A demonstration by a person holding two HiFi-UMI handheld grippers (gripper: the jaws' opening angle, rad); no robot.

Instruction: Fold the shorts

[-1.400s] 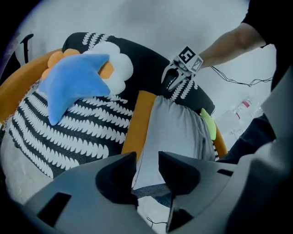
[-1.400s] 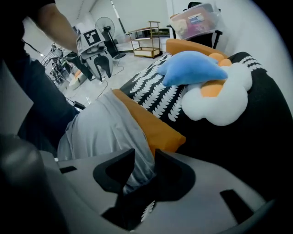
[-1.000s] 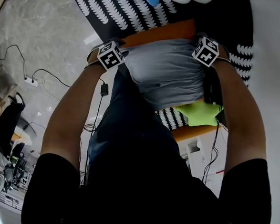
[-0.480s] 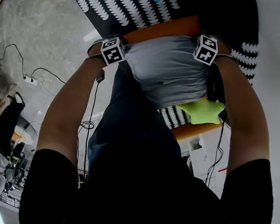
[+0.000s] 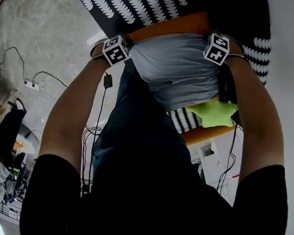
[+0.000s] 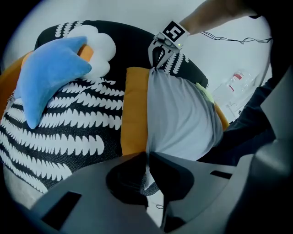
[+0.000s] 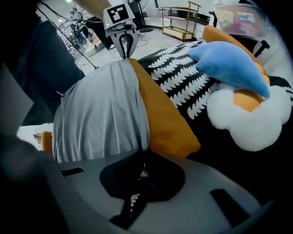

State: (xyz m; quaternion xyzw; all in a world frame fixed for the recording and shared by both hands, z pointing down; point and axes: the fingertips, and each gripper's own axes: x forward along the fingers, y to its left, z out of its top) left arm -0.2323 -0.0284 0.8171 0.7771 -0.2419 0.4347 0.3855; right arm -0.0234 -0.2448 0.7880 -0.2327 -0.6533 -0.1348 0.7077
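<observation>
Grey shorts (image 5: 176,69) lie spread over an orange cushion (image 5: 168,28) on a black-and-white patterned cover. My left gripper (image 5: 124,53) is at the shorts' far left corner and my right gripper (image 5: 208,46) at the far right corner. Both sets of jaws have just been closing. In the left gripper view the left gripper (image 6: 147,157) pinches the grey fabric (image 6: 181,114), with the right gripper (image 6: 160,51) across from it. In the right gripper view the right gripper (image 7: 142,160) is shut on the hem of the shorts (image 7: 98,114), facing the left gripper (image 7: 123,45).
A blue star pillow (image 7: 229,64) and a white cloud pillow (image 7: 249,119) lie beyond the cushion. A lime green cloth (image 5: 214,114) sits under the shorts' near right edge. My dark trousers (image 5: 133,135) press against the near side. Cables (image 5: 95,128) run across the floor at left.
Both hands stay at the shorts' far corners. The left marker cube has shifted slightly left and up. The shorts lie much as before.
</observation>
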